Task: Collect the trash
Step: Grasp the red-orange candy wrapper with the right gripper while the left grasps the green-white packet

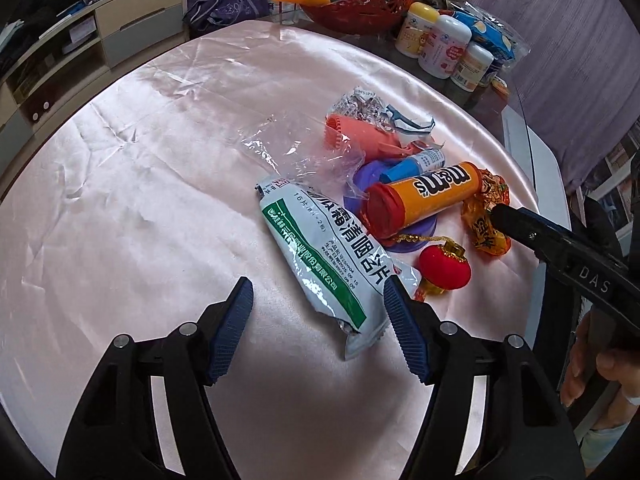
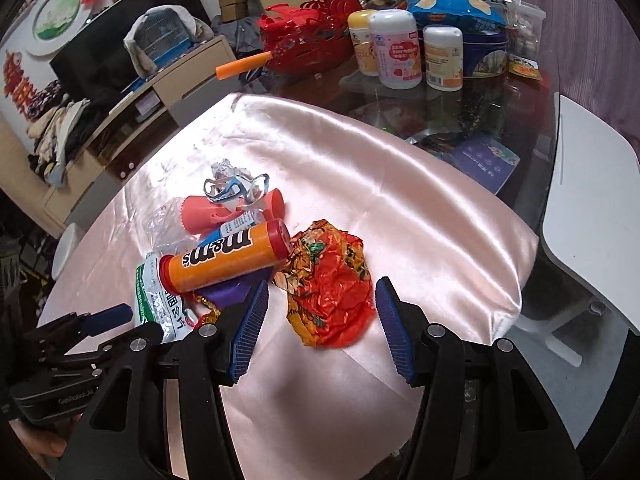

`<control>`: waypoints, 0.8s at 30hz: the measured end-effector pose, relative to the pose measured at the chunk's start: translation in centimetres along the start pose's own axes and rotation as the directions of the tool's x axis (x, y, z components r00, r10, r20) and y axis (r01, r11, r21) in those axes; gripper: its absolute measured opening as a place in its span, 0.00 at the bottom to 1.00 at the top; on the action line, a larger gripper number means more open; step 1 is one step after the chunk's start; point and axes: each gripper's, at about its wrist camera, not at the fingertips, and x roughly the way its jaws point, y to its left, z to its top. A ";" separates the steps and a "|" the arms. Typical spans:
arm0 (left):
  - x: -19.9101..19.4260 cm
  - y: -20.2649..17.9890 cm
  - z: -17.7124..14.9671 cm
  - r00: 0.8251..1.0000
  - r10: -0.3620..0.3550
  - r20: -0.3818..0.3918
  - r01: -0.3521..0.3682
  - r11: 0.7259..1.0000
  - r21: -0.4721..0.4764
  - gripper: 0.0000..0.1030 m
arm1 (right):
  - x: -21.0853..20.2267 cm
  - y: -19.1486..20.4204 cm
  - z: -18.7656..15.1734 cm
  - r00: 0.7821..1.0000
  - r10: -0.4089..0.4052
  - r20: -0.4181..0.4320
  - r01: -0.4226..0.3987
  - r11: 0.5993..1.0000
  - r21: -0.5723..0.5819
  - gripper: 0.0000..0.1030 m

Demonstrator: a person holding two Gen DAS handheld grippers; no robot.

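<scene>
On left wrist view: left claw (image 1: 318, 300) jaws apart, white-green packet (image 1: 320, 256) lying between the pads, not pinched. It rests on the pink-clothed surface (image 1: 140, 200) beside the orange tube (image 1: 424, 200).
Right wrist view: right claw (image 2: 320, 312) jaws apart, straddling a crumpled orange-red wrapper (image 2: 332, 292), no contact visible.
</scene>
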 end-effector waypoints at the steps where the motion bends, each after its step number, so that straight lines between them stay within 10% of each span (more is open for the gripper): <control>1: 0.4 0.1 0.1 1.000 -0.007 -0.006 0.007 1.000 -0.004 0.56 | 0.5 0.1 0.1 1.000 0.002 -0.007 -0.002 1.000 -0.003 0.56; 6: 1.2 -0.3 0.7 1.000 -0.028 -0.008 0.028 1.000 0.009 0.35 | 2.4 0.0 0.2 0.999 -0.010 -0.036 0.010 1.000 -0.005 0.53; 9: 1.3 -1.0 0.8 0.999 -0.042 -0.005 0.042 0.999 0.027 0.23 | 2.4 0.1 0.2 0.999 -0.029 -0.024 0.029 0.999 -0.028 0.25; 14: 0.2 -0.7 0.7 0.999 -0.040 0.023 0.039 0.999 0.027 0.06 | 1.5 -0.3 0.0 1.000 -0.013 -0.007 0.013 1.000 -0.019 0.14; 24: -3.4 0.2 -0.7 0.998 -0.007 0.066 0.005 1.000 0.028 0.00 | -1.9 -0.2 -1.3 1.000 -0.016 0.018 0.017 1.000 -0.025 0.14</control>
